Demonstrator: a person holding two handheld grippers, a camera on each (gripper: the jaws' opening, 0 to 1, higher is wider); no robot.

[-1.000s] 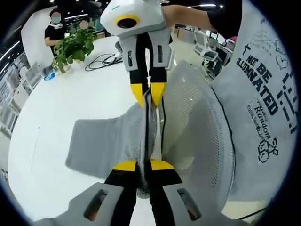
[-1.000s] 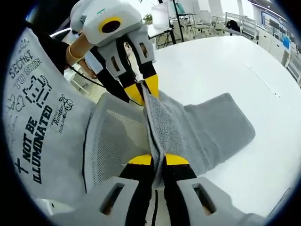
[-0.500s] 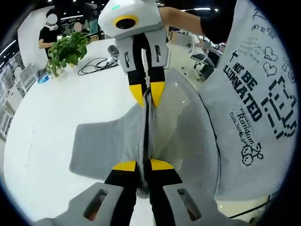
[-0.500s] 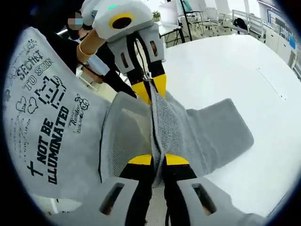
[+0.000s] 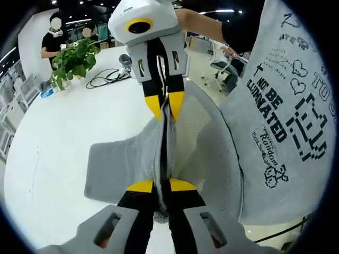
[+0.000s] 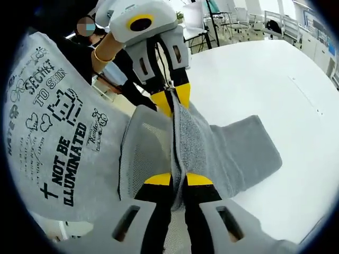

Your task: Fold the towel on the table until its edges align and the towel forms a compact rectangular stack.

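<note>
Above the round white table (image 5: 69,121), we pinch one taut edge of the grey terry towel (image 5: 119,164): the left gripper (image 5: 161,186) clamps at 6 o'clock, the right gripper (image 5: 165,107) at 12. The left gripper view adds a leafy potted plant (image 5: 74,58) at 10 o'clock; the right gripper view adds office chairs (image 6: 233,21).

table (image 5: 63,137) bare beyond towel (image 5: 114,166); plant (image 5: 74,58), cable (image 5: 106,79) far off.

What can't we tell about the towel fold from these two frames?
- Towel near edge, left gripper view: hidden behind the left gripper.
- Same in right gripper view: right gripper covers it.
- Edge alignment: lifted fold seen edge-on.
- Table front edge: behind the person's shirt.
</note>
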